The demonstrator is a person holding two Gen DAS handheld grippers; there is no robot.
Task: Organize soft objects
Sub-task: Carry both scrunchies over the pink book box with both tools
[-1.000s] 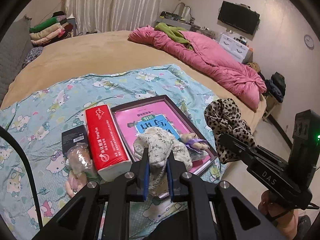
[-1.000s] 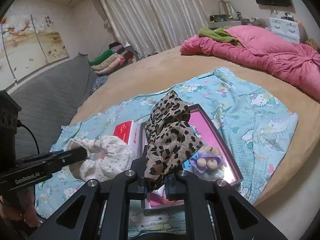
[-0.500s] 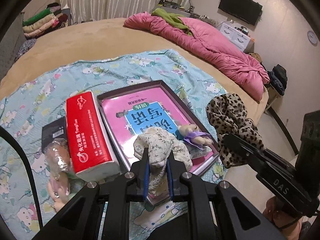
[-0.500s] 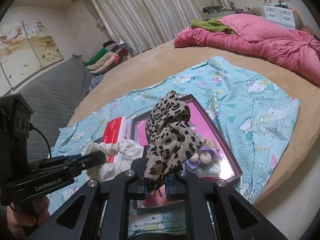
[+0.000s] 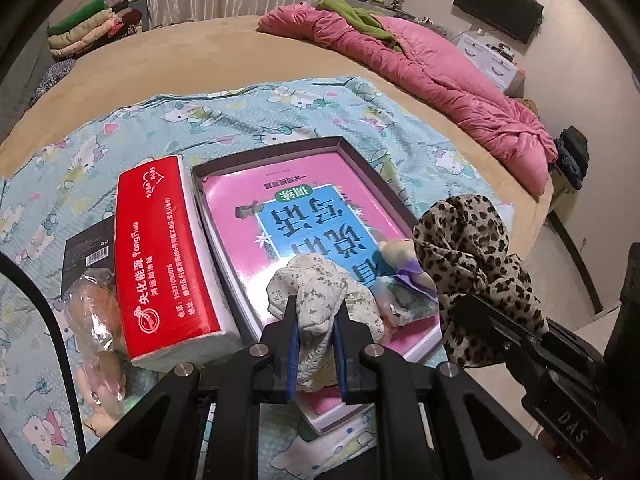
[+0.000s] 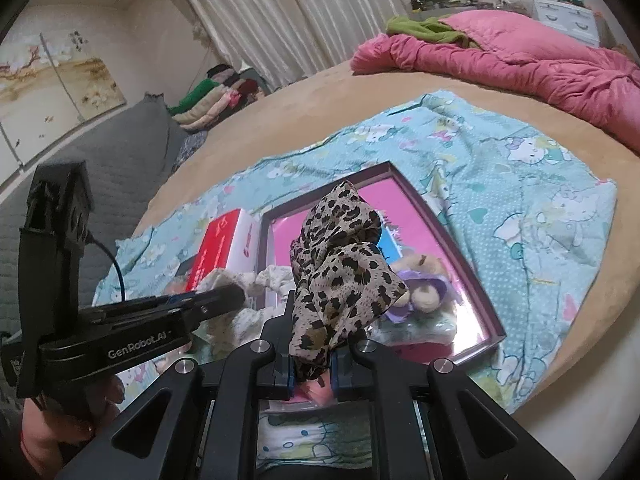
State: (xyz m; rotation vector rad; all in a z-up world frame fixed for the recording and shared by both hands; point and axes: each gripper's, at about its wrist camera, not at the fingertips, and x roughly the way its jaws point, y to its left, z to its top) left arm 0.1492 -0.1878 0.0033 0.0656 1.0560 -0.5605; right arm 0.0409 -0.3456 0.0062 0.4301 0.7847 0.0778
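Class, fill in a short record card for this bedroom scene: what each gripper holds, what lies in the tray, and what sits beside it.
left gripper: jaws shut on floral cloth
right gripper: jaws shut on leopard-print cloth
tray: pink book, small plush toy
beside tray: red tissue pack
surface: cartoon-print sheet on bed

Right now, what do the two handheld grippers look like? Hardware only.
Both are matte black. The left gripper has angular fingers with silver screws and blue pads; its side reads "GenRobot.AI", with a black cable looping off the boxy top block. The right gripper matches, blue pads too, lettered "DAS" on its body.
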